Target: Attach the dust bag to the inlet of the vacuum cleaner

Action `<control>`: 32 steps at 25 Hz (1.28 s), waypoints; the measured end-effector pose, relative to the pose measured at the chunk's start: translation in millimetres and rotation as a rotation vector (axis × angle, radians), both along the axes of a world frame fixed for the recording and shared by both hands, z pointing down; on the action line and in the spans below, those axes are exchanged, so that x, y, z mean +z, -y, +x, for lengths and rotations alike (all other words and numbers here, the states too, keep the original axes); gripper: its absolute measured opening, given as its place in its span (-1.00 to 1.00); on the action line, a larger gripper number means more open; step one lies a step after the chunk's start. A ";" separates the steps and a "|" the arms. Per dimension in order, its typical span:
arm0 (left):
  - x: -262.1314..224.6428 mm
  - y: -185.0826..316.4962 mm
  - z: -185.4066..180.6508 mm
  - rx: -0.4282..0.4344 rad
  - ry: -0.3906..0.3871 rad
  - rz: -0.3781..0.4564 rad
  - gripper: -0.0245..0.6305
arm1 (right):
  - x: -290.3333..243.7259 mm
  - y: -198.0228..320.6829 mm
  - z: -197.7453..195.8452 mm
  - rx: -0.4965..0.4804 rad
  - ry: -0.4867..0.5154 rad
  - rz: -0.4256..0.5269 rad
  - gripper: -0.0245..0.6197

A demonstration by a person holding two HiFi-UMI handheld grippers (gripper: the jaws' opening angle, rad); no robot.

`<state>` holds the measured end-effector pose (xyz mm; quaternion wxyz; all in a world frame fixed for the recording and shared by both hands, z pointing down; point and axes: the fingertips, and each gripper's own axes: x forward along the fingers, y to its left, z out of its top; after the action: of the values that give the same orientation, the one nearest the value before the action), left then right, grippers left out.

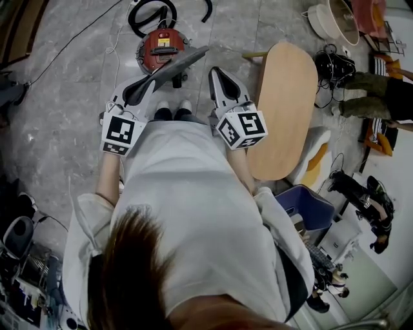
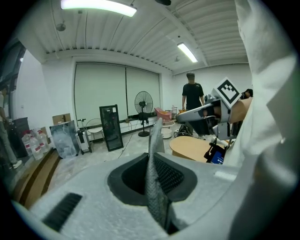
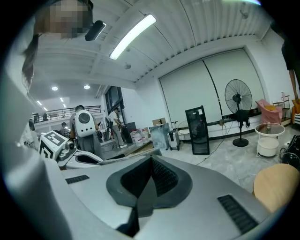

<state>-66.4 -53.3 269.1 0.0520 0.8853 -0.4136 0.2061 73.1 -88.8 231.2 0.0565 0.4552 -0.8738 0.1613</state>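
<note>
Left gripper (image 1: 143,89) is clamped on the dust bag (image 1: 179,62): its own view shows a grey mesh sheet edge-on, pinched between the pads near one edge, the rest sticking out free. Right gripper (image 1: 218,72) is closed with nothing in it, just beside the left at its 3 o'clock. Vacuum cleaner (image 1: 161,46) is on the floor at 12 o'clock from the feet, red top, hose (image 1: 150,13) looped beyond it. In the head view the bag's free end lies across the vacuum's 3 o'clock side; can't tell the height above it. Can't make out the inlet from here. My read: approach phase, bag not on yet. To do it well, square the bag's opening to the inlet before lowering, and bring the right gripper in to steady the far end, since a one-edge grip leaves a long lever that can twist. Push on straight, not angled. Wooden table (image 1: 284,109) at 3 o'clock is well apart from the vacuum.
</note>
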 end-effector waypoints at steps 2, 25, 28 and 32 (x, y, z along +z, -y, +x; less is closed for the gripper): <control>0.2 1.6 9.2 0.037 0.019 -0.004 -0.80 | -5.1 3.1 1.9 -0.028 -0.003 0.027 -0.91; 78.0 -15.1 93.7 0.519 0.275 -0.209 -0.80 | 56.9 -18.4 -11.4 -0.646 -0.325 -0.073 -0.18; 94.5 -15.9 96.7 0.551 0.314 -0.225 -0.80 | 86.2 -26.7 -13.1 -0.757 -0.436 -0.113 -0.30; 111.9 -19.6 99.0 0.573 0.340 -0.247 -0.80 | 127.0 -42.0 -13.4 -0.896 -0.609 -0.187 -0.32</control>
<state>32.6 -33.7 381.0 0.0289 0.9055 -0.1231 0.4051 59.7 -46.8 358.1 0.4100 0.0580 -0.9083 0.0595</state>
